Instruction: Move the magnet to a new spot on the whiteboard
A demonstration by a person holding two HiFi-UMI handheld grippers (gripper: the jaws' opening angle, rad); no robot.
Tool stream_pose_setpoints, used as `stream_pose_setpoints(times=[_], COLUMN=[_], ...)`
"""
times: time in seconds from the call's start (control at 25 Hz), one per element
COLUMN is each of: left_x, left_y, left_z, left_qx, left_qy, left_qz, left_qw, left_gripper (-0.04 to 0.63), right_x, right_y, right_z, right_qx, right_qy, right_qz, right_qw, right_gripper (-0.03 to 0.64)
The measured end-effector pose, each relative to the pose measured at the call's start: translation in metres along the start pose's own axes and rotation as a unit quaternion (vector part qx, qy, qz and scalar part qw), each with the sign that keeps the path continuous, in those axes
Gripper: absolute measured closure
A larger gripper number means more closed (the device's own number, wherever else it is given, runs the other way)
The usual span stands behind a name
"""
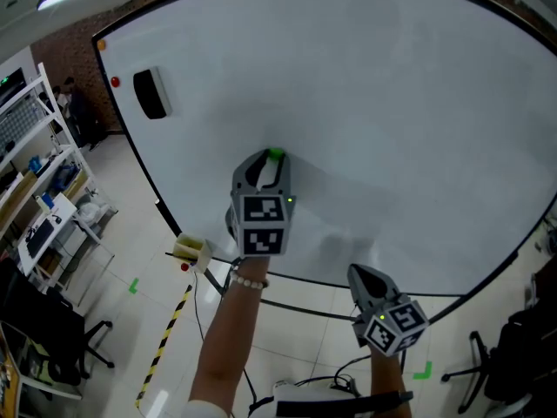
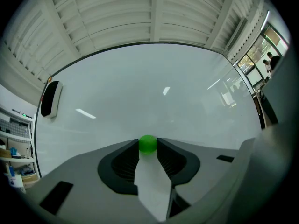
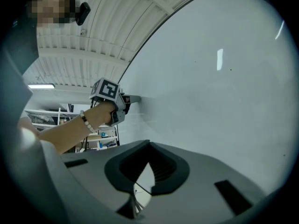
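A small green ball magnet (image 1: 275,154) (image 2: 148,144) sits on the whiteboard (image 1: 374,120) (image 2: 154,92), near its lower middle. My left gripper (image 1: 271,160) (image 2: 148,146) points straight at the board, and its two jaws close in on the magnet from both sides, with the pads touching it. In the right gripper view the left gripper (image 3: 132,98) shows with its tip against the whiteboard (image 3: 224,101). My right gripper (image 1: 362,277) (image 3: 149,146) hangs lower and to the right, short of the board, with its jaws together and nothing between them.
A black eraser (image 1: 150,93) (image 2: 49,98) clings to the board's upper left, with a red magnet (image 1: 115,82) and an orange one (image 1: 101,45) beside it. Shelving (image 1: 35,190) and an office chair (image 1: 52,338) stand at the left, another chair (image 1: 513,355) at the right.
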State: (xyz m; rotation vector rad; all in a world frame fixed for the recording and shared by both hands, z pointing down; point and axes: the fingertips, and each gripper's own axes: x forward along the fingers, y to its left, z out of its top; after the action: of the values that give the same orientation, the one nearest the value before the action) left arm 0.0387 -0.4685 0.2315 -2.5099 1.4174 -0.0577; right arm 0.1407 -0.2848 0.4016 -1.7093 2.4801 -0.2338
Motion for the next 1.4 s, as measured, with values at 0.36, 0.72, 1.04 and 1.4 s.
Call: stream_pose_setpoints(times=[0.36,0.72,1.04,1.4], left_x=[-0.089,-0.196,-0.241,-0.245], left_y=[0.023,0.024,0.027,0.024], left_z=[-0.044,-0.154,-0.200,-0.195], left_qx=[-0.085,-0.168,-0.209,-0.210], left_qy=[0.010,0.089,0.122,0.118], left_qz=[0.006,0.055,0.088,0.087], left_qw=[0.9963,0.9802,0.9663,0.9666], left_gripper=[0.471,0.471,0.471,0.471], right_x=[0.017,0.047,0.051,0.043], right_y=[0.024,0.074,0.099,0.099], right_z=[-0.004,-0.023,-0.040,-0.038], right_qx=[0.002,-0.014,-0.004,-0.004], right_qy=[0.009,0.046,0.064,0.055], right_qz=[0.050,0.116,0.138,0.136], right_qw=[0.999,0.992,0.988,0.989], right_gripper=[0.611,0.611,0.611,0.611])
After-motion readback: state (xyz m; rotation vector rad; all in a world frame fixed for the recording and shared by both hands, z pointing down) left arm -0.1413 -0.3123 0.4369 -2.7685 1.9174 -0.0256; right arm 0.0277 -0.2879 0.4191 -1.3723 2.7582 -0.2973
